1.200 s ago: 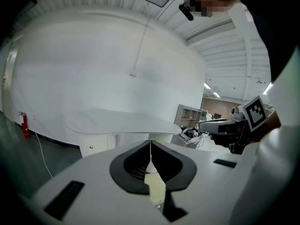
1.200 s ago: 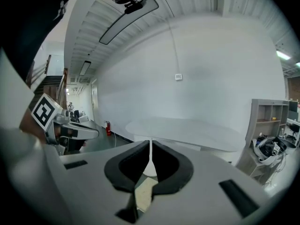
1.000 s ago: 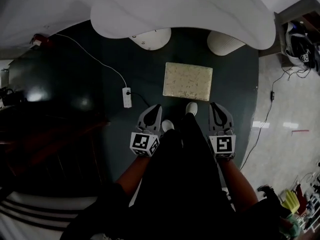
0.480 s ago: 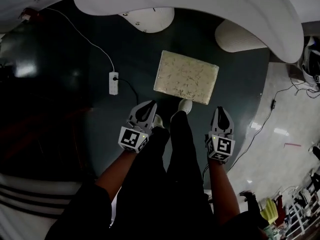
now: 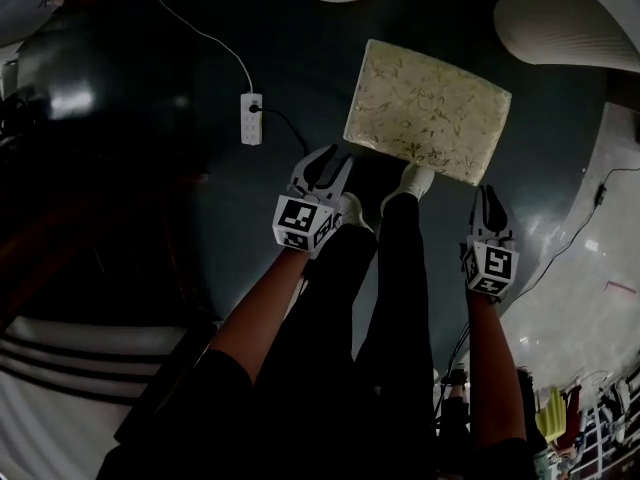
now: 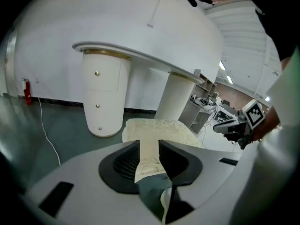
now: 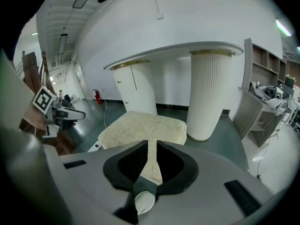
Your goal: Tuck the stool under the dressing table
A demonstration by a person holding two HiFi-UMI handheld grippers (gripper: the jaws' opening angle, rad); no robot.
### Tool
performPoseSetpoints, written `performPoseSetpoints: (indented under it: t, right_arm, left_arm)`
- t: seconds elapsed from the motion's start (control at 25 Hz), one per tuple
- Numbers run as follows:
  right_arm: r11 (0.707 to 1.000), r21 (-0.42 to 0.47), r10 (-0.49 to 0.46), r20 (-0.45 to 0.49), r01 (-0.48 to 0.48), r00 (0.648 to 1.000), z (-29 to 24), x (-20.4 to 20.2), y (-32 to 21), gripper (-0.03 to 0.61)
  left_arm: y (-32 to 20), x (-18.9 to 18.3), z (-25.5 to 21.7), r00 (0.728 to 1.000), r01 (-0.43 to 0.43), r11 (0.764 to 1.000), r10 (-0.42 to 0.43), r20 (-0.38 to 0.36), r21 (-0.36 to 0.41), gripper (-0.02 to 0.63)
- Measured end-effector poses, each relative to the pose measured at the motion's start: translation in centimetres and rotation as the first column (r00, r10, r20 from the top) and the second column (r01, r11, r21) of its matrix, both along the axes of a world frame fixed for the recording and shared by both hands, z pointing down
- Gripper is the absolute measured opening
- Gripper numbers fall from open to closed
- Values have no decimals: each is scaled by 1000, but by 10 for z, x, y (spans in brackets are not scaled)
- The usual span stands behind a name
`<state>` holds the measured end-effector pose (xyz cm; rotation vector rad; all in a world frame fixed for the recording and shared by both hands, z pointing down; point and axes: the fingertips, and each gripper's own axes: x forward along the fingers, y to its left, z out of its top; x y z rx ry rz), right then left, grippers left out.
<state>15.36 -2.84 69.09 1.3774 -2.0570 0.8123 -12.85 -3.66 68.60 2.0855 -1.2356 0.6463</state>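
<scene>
Floor: dark green floor; a white power strip lies left of the stool.
Left fingers: the left gripper has its jaws moderately parted. They have just been opening, and nothing is between them.
Right fingers: the right gripper has its jaws almost together and empty.
Grippers: one is near each near corner of the stool.
Stool: cream cushion, standing just in front of the dressing table and its white pedestals.

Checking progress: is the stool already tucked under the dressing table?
No, the whole stool shows from above on open floor, nothing covering it.
</scene>
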Motion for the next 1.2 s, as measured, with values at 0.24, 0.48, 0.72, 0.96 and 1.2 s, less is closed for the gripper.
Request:
performPoseSetpoints:
  t: [0.24, 0.48, 0.72, 0.96, 1.2]
  right_arm:
    - [997, -73, 41, 28, -39, 999, 57, -5, 22, 187]
    - [991, -96, 88, -14, -89, 996, 103, 7, 28, 242]
    - [993, -106, 45, 4, -45, 999, 120, 4, 34, 250]
    - [995, -89, 50, 28, -47, 998, 121, 3, 36, 249]
    - [995, -88, 52, 9, -51, 999, 123, 2, 34, 248]
  left_arm:
    - [4, -1, 62, 1000, -25, 998, 26, 11, -49, 188]
    - [4, -5, 104, 999, -5, 995, 10, 52, -95, 226]
    - [12, 1, 119, 998, -48, 991, 53, 35, -124, 241]
    - [13, 4, 128, 997, -69, 990, 73, 28, -120, 241]
    - [11, 4, 129, 994, -96, 986, 103, 43, -134, 241]
